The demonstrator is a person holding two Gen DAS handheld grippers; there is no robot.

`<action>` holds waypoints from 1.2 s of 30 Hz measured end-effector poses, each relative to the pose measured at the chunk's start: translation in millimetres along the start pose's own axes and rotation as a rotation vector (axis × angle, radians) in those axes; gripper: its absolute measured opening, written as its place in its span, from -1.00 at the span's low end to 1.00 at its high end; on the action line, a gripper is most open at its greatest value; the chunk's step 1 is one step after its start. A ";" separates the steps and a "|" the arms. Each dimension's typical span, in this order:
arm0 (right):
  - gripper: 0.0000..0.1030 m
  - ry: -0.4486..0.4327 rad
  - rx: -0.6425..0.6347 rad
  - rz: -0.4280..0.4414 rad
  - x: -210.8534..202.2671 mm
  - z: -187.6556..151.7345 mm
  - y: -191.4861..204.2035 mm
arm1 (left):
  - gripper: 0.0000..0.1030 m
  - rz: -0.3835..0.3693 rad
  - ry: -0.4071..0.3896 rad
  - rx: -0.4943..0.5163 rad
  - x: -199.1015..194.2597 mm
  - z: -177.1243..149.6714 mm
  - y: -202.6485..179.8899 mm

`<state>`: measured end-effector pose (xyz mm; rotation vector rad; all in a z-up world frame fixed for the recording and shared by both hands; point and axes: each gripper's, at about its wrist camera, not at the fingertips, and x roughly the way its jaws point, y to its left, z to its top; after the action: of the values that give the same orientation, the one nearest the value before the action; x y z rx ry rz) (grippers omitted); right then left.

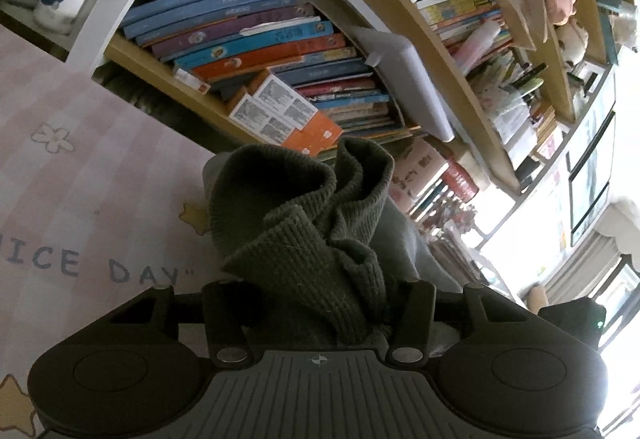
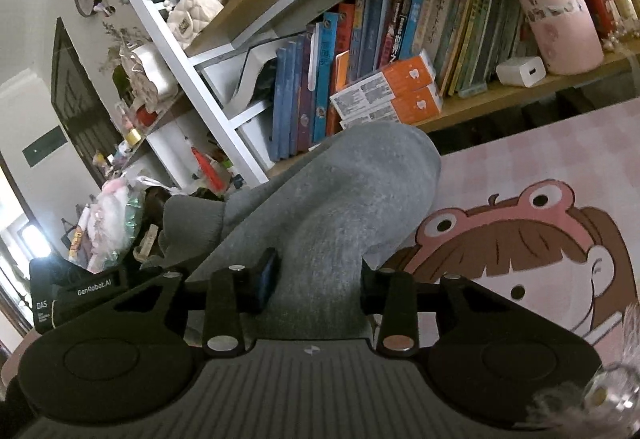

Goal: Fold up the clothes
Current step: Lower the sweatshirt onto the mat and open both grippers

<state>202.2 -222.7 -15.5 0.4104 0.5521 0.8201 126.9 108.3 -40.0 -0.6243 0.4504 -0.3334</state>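
Both grippers pinch cloth, lifted above pink mat (image 2: 520, 167): left gripper (image 1: 320, 299) clamps ribbed green knit (image 1: 304, 223) (frame centre), right gripper (image 2: 316, 279) clamps grey garment (image 2: 340, 191). No finished fold visible; stage unclear, garment bunched, off mat.

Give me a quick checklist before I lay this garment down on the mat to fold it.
1. Left gripper shut on the dark green ribbed cuff: ok.
2. Right gripper shut on the grey fabric: ok.
3. Garment lifted off the pink mat: ok.
4. Fabric taut between both grippers: cannot tell.
5. Mat bare where the garment lands: cannot tell, partly hidden.
6. Clearance from the bookshelf: cannot tell.
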 end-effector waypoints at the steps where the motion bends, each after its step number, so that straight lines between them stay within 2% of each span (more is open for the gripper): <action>1: -0.33 -0.004 -0.003 0.000 0.9 1.5 -0.6 | -0.04 0.002 0.001 0.003 2.5 1.1 -0.5; 7: -0.33 -0.023 0.051 0.021 18.8 17.0 -14.9 | -0.04 0.002 -0.025 -0.005 17.3 21.0 2.7; 12: -0.33 -0.031 0.122 0.021 45.2 31.1 -28.5 | -0.04 0.006 -0.023 -0.044 38.5 38.7 20.9; 21: -0.33 -0.095 0.250 -0.050 61.5 51.8 -63.7 | -0.04 -0.039 -0.016 -0.067 98.6 72.0 28.2; 31: -0.33 -0.085 0.321 -0.060 85.8 65.5 -94.6 | 0.00 -0.035 0.005 -0.158 127.8 80.7 50.4; 36: -0.16 -0.079 0.321 -0.076 89.8 61.3 -99.8 | 0.14 -0.007 0.018 -0.156 128.3 76.2 54.6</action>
<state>346.1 -222.9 -48.3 0.7094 0.6236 0.6397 283.0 131.8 -57.8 -0.7756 0.4944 -0.3124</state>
